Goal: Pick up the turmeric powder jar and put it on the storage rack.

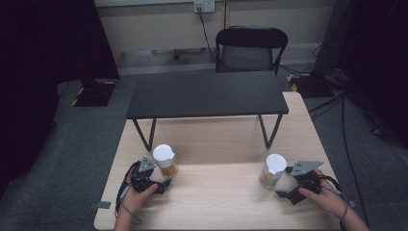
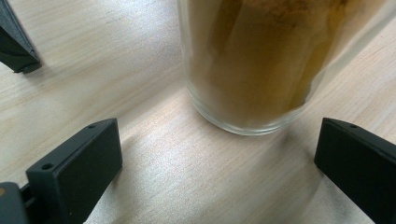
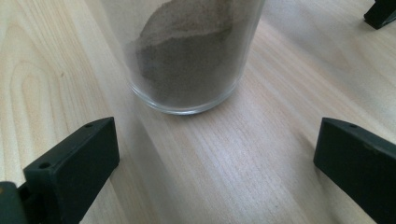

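Left gripper (image 1: 153, 179) jaws spread wide, glass jar of yellow-brown powder (image 1: 165, 161) just beyond them, not touched, near left on the wooden table (image 1: 221, 202). Right gripper (image 1: 294, 183) also open, empty; jar of grey-brown powder (image 1: 273, 171) stands just to its left, untouched. Both jars upright, white lids on, well apart.

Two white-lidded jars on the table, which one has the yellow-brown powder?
The jar by the left gripper: left jar holds yellow-brown powder; right jar, by the right gripper, holds grey-brown.
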`<action>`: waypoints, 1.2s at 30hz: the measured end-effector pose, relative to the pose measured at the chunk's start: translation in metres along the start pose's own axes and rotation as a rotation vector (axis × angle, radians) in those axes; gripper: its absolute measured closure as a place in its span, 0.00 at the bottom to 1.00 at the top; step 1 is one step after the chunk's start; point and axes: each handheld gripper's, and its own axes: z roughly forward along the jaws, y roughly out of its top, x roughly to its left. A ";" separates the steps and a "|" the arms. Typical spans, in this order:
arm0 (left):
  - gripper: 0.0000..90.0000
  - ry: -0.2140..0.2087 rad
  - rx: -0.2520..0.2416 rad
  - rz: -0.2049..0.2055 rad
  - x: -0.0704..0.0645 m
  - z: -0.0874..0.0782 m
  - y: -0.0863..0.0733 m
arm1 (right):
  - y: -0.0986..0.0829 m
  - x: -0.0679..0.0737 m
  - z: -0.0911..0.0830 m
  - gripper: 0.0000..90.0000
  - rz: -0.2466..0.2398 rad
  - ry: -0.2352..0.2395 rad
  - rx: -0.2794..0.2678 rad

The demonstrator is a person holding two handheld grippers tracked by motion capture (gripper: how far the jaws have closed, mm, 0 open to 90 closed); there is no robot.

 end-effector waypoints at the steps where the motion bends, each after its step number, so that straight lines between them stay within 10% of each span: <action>1: 0.00 0.000 0.000 0.000 0.000 0.000 0.000 | 0.000 0.000 0.000 0.00 0.000 0.000 0.000; 36: 0.02 -0.008 -0.042 -0.059 -0.008 0.003 0.006 | 0.000 0.000 0.000 0.00 0.000 0.001 0.000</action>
